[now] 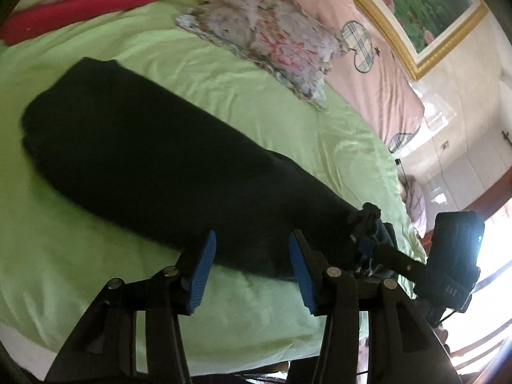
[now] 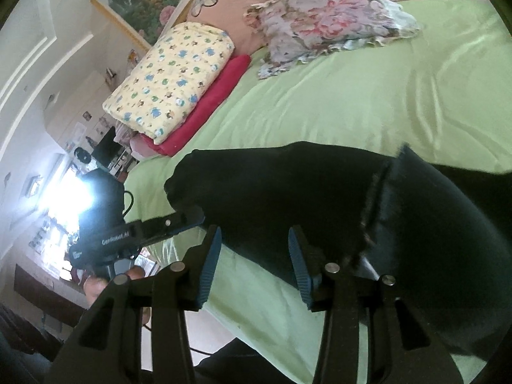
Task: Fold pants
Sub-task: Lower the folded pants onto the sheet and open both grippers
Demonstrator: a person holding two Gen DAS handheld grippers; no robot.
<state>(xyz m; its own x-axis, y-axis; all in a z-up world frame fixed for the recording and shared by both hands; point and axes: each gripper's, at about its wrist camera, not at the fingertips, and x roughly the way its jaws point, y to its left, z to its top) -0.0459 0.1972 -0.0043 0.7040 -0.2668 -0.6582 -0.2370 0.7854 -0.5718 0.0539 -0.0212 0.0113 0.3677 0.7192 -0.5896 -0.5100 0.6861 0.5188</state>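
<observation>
The black pants (image 1: 144,147) lie in a long folded strip across the green bed sheet (image 1: 224,80). My left gripper (image 1: 252,240) hovers at the strip's near edge. Its blue pads (image 1: 204,272) stand apart and press on nothing. To its right, my right gripper (image 1: 368,230) sits at the pants' end. In the right wrist view, the pants (image 2: 288,185) show a frayed seam. My right gripper (image 2: 256,236) is open just over their near edge, and the left gripper (image 2: 188,217) pokes in at the pants' left end.
A floral pillow (image 1: 265,35) lies at the head of the bed by the pink headboard cover (image 1: 368,73). A yellow patterned quilt (image 2: 169,80) rests on a red blanket (image 2: 208,102) at the bed's far corner. The sheet's front edge (image 2: 243,313) drops off below the grippers.
</observation>
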